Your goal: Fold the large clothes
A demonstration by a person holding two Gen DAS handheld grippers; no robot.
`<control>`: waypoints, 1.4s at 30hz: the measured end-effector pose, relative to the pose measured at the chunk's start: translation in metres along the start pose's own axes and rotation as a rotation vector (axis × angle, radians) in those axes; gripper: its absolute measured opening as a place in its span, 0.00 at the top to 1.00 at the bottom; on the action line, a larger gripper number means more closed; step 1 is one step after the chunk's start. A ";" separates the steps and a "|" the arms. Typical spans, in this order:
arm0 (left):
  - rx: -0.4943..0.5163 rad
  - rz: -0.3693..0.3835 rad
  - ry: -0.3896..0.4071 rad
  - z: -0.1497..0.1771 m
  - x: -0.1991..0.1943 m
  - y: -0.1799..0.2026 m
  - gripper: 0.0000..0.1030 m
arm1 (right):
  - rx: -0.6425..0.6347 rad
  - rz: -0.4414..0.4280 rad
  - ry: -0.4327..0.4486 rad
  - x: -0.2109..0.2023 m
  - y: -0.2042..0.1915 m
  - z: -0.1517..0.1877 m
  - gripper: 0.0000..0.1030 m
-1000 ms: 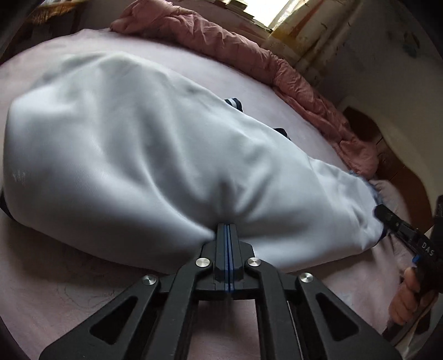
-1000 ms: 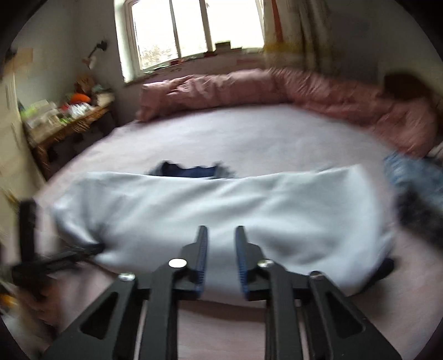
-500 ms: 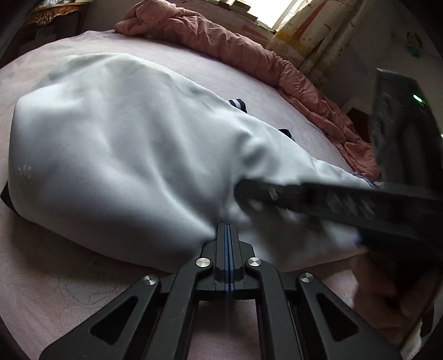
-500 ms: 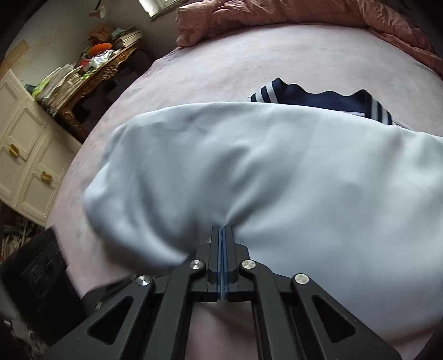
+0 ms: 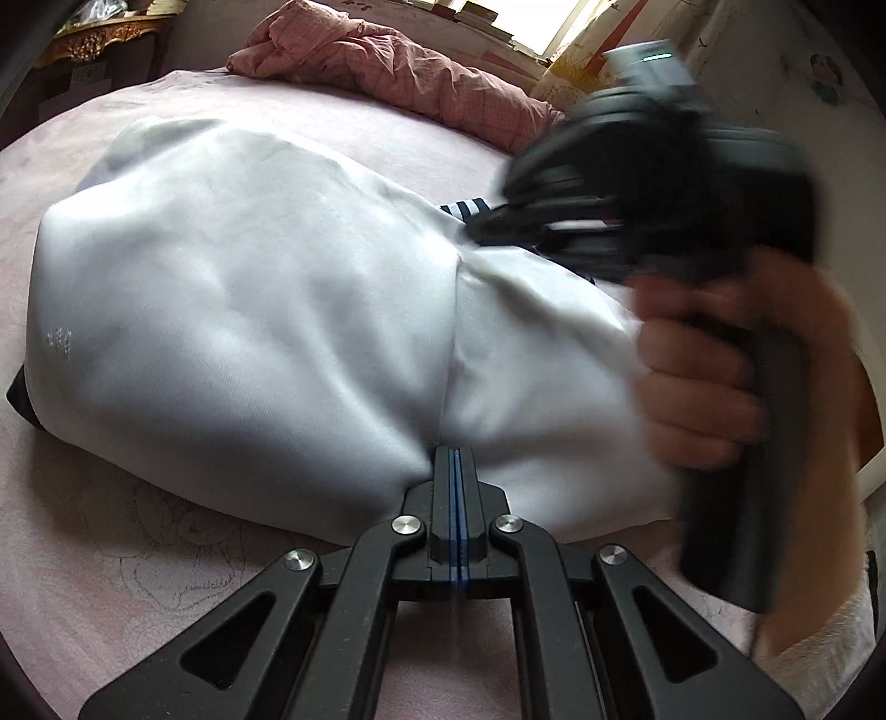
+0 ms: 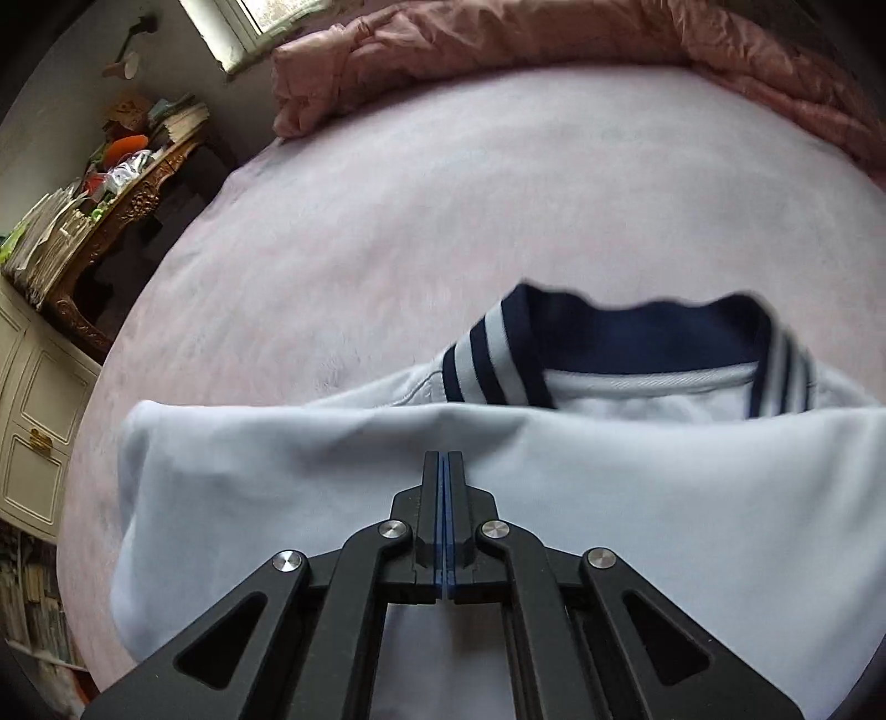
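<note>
A large white jacket (image 5: 232, 310) with a navy, white-striped collar (image 6: 637, 343) lies folded on a pink bed. My left gripper (image 5: 454, 459) is shut on the near edge of the jacket. My right gripper (image 6: 444, 462) is shut on a fold of the jacket (image 6: 609, 487) and holds it just short of the collar. In the left wrist view the right gripper (image 5: 487, 230) is blurred, held by a hand above the jacket's right part.
The pink bed sheet (image 6: 443, 210) spreads around the jacket. A rumpled pink quilt (image 6: 498, 50) lies along the far edge of the bed. A cluttered carved wooden desk (image 6: 111, 188) and white cabinet doors (image 6: 33, 421) stand at the left.
My right gripper shut on the jacket's edge and carried it across over the jacket toward the collar. My left gripper stayed shut on the near edge.
</note>
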State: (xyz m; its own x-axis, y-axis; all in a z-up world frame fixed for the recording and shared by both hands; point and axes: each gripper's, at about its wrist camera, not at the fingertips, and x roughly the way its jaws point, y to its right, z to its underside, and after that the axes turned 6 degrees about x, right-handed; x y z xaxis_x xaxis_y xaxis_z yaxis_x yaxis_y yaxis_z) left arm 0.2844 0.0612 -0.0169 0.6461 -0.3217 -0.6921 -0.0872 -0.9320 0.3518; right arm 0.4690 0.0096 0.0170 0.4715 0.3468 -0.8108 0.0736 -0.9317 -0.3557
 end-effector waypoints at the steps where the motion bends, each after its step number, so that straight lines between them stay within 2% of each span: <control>1: 0.003 -0.004 0.001 0.000 0.000 0.001 0.96 | -0.020 -0.012 0.035 -0.015 0.001 0.003 1.00; 4: 0.009 -0.010 0.003 0.001 0.000 0.006 0.96 | -0.069 -0.045 0.112 -0.066 0.015 0.020 0.99; 8: 0.036 -0.042 0.010 0.002 -0.001 0.013 0.96 | -0.103 -0.001 0.179 -0.116 0.050 0.051 0.99; 12: 0.056 -0.061 0.019 0.002 -0.001 0.016 0.96 | -0.072 0.070 0.266 -0.163 0.109 0.090 0.99; 14: 0.041 -0.039 0.024 0.001 -0.002 0.012 0.96 | -0.014 0.045 0.270 -0.174 0.144 0.104 0.99; 18: 0.042 -0.038 0.026 0.004 -0.003 0.009 0.96 | 0.089 -0.019 0.190 -0.164 0.188 0.110 0.99; 20: 0.054 -0.050 0.028 0.003 -0.003 0.012 0.96 | 0.074 -0.038 0.142 -0.149 0.194 0.112 0.99; 23: 0.061 -0.051 0.033 0.004 -0.004 0.014 0.96 | 0.080 -0.019 0.086 -0.118 0.204 0.112 1.00; 27: 0.069 -0.060 0.034 0.005 -0.004 0.015 0.96 | 0.085 -0.033 0.118 -0.105 0.209 0.108 1.00; 32: 0.069 -0.058 0.034 0.004 -0.004 0.015 0.96 | 0.051 0.024 0.183 -0.127 0.199 0.126 0.98; 33: 0.071 -0.061 0.034 0.005 -0.004 0.015 0.96 | 0.080 0.027 0.201 -0.138 0.204 0.133 0.92; 36: 0.099 -0.092 0.045 0.006 -0.007 0.019 0.96 | 0.238 0.024 0.217 -0.165 0.229 0.143 0.64; 37: 0.114 -0.105 0.051 0.007 -0.007 0.022 0.96 | 0.294 0.025 0.200 -0.170 0.238 0.143 0.64; 39: 0.141 -0.122 0.058 0.008 -0.007 0.027 0.96 | 0.358 -0.007 0.228 -0.183 0.253 0.145 0.64; 40: 0.147 -0.127 0.059 0.009 -0.007 0.027 0.96 | 0.385 0.013 0.266 -0.190 0.259 0.148 0.60; 41: 0.146 -0.125 0.058 0.008 -0.007 0.026 0.96 | 0.419 0.080 0.309 -0.197 0.266 0.151 0.55; 42: 0.142 -0.120 0.057 0.007 -0.006 0.025 0.96 | 0.455 0.125 0.357 -0.202 0.272 0.155 0.42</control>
State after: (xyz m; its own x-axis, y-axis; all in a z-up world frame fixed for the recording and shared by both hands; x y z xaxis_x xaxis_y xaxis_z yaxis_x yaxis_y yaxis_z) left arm 0.2725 0.0392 -0.0085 0.7000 -0.2002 -0.6855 -0.1100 -0.9787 0.1735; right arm 0.2581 -0.2974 0.0121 0.7250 0.1063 -0.6805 -0.3486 -0.7955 -0.4956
